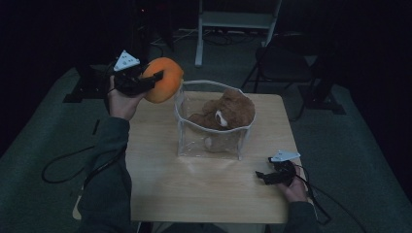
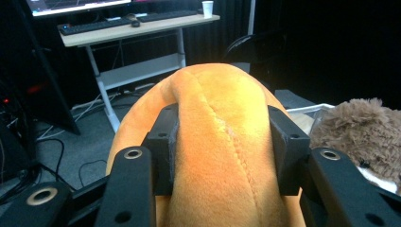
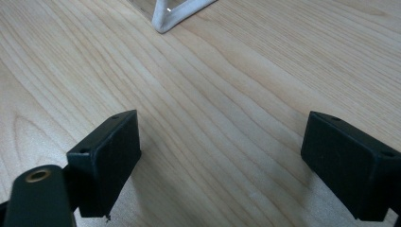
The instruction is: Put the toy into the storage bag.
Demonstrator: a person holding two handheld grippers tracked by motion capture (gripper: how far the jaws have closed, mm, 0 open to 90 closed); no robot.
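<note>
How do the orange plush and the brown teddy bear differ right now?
The orange plush is smooth, rounded and held up by the left gripper; the brown teddy bear is shaggy and sits inside the clear bag, ungripped. Both are soft toys.

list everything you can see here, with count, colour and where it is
orange plush toy: 1, orange, held in the air past the table's far left corner, beside the clear bag
teddy bear: 1, brown, inside the clear bag
clear bag: 1, transparent with white trim, standing open on the table's far half
table: 1, light wood, centre
desk: 1, light top on white legs, in the background, with a keyboard and a cup
chair: 1, dark, behind the table
left hand-held gripper: 1, black, shut on the orange plush toy
right hand-held gripper: 1, black, jaws open, low over the table's near right corner
sleeves: 2, grey-green, bottom edge
</note>
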